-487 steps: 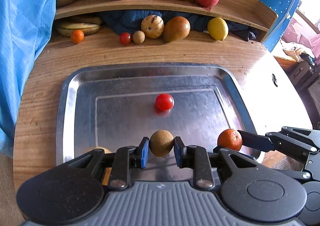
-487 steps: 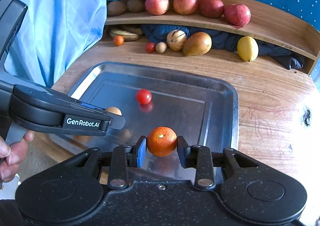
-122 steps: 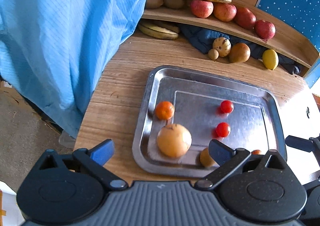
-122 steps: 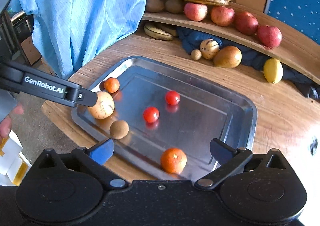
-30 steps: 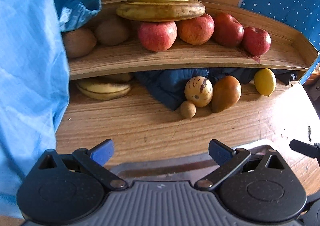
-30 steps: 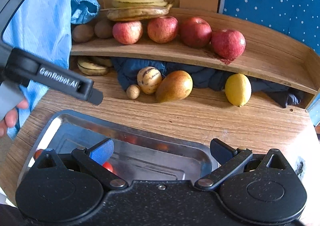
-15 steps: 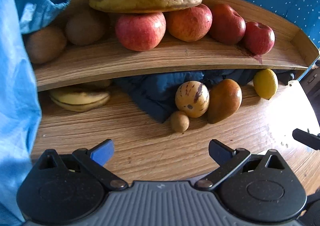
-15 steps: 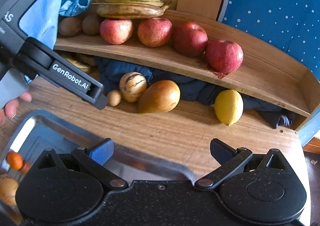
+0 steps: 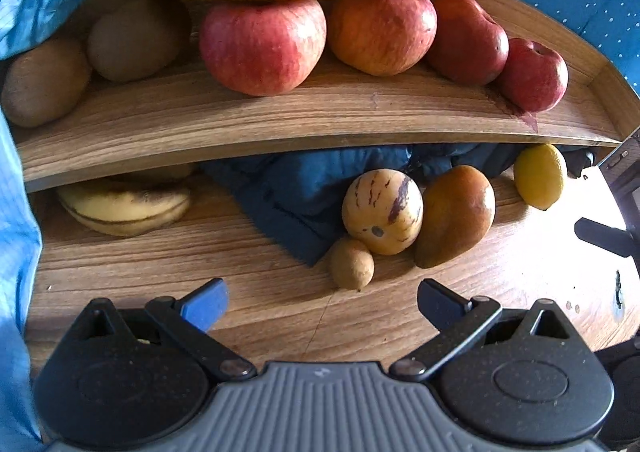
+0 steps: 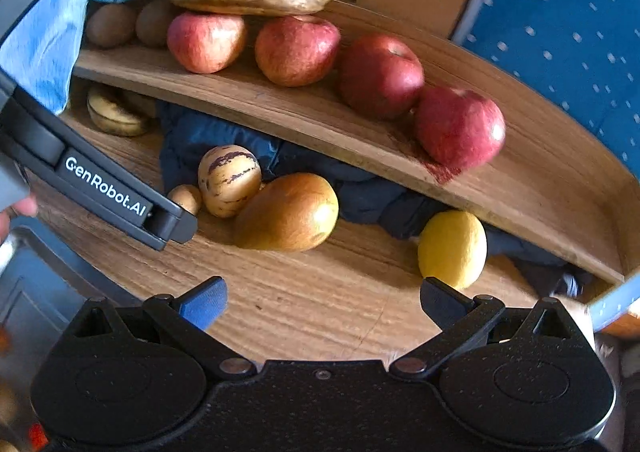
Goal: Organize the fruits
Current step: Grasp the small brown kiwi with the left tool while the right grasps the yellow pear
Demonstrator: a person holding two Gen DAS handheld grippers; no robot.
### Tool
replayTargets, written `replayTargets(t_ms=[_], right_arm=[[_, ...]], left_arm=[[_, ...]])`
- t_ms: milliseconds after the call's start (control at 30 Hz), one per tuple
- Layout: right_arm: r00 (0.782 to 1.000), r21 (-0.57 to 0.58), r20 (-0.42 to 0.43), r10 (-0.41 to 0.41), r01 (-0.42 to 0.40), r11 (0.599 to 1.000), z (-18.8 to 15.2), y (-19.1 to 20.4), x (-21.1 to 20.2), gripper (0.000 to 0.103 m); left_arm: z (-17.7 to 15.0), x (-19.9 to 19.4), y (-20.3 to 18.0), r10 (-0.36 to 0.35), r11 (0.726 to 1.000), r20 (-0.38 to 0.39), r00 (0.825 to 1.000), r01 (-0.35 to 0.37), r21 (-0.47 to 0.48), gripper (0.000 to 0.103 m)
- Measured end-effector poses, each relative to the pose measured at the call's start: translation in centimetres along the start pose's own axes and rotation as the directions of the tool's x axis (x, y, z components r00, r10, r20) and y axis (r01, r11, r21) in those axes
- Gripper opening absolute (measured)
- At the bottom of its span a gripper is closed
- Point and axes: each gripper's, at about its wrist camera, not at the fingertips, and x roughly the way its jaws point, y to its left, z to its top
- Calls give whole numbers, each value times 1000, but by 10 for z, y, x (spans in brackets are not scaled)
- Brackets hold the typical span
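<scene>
Both grippers, left (image 9: 322,298) & right (image 10: 323,298), jaws apart, empty; only right cam shows tray (image 10: 48,272).

Bare wooden tabletop (image 9: 304,312) lies open just ahead of the left gripper (image 9: 320,300), whose jaws are spread wide with nothing between them. Farther in, a small brown fruit (image 9: 351,263), a striped melon (image 9: 382,211) and a mango (image 9: 454,215) crowd together, touching. The low shelf (image 9: 280,124) overhangs them, and dark blue cloth (image 9: 304,192) fills the gap behind. A lemon (image 10: 452,248) sits just beyond the right gripper (image 10: 323,298), also spread wide over clear wood.
</scene>
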Motion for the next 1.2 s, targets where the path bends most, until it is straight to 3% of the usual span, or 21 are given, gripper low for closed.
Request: replayTargets(t_ms=[533, 933, 1200], right_arm=[[999, -224, 34, -6, 13, 974, 12, 17, 26, 102], [997, -224, 43, 58, -47, 973, 15, 8, 37, 97], [996, -202, 41, 81, -71, 977, 25, 1, 47, 94]], left_arm=[[6, 3, 9, -17, 999, 19, 1000, 16, 35, 101], [8, 9, 8, -59, 998, 15, 998, 58, 20, 79], [9, 8, 12, -79, 997, 8, 997, 79, 16, 59]])
